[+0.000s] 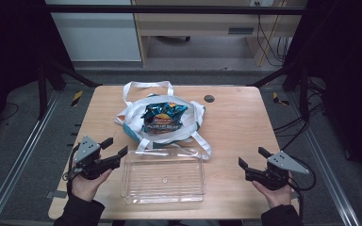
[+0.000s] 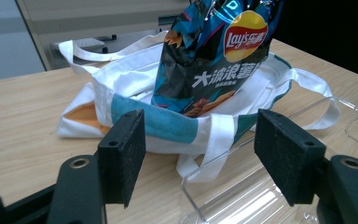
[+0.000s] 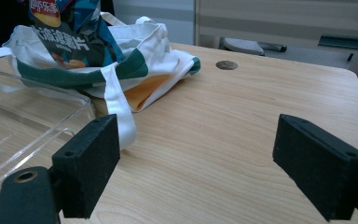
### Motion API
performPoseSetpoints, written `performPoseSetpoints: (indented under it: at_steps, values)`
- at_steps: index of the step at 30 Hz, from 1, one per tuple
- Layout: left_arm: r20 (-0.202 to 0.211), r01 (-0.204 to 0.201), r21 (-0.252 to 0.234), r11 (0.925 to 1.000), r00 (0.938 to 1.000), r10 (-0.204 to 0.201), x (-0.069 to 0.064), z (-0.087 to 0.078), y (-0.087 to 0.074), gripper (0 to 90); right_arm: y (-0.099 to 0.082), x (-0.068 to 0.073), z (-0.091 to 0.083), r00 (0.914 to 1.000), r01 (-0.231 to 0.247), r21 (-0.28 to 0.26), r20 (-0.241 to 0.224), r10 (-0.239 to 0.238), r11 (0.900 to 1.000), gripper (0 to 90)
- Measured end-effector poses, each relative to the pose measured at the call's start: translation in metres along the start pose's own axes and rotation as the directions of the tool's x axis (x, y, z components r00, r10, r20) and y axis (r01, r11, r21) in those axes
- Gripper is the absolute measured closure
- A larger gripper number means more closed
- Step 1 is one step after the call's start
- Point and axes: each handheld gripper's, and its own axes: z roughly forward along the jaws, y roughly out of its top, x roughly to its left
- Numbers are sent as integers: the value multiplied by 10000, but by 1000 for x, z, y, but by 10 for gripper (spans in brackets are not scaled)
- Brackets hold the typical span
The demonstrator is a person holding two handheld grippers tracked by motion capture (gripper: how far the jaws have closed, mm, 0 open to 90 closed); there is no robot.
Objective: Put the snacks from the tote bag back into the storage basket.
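A dark blue bag of Lay's crisps stands partly inside a white tote bag with teal trim, lying at the table's middle. In front of it rests an empty clear plastic tray. My left gripper is open at the tray's left side, pointing toward the tote. My right gripper is open to the right of the tray, over bare wood. Neither holds anything.
The wooden table has a round dark cable hole behind the tote. Tote straps trail onto the tray's far edge. Black frame posts and cables stand to the table's right, a cabinet beyond.
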Motion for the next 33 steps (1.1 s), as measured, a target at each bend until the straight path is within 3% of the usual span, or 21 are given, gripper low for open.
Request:
performPoseSetpoints:
  at_steps: [8,33]
  values:
    - [40,-350,64,9994,9994,350,-6,10,12,341,0,1,0,10000,24,7,-42,-24,10000,155]
    - [96,-547,-135,9984,9985,548,-15,40,48,369,0,1,1,10000,39,-11,-63,-39,10000,167]
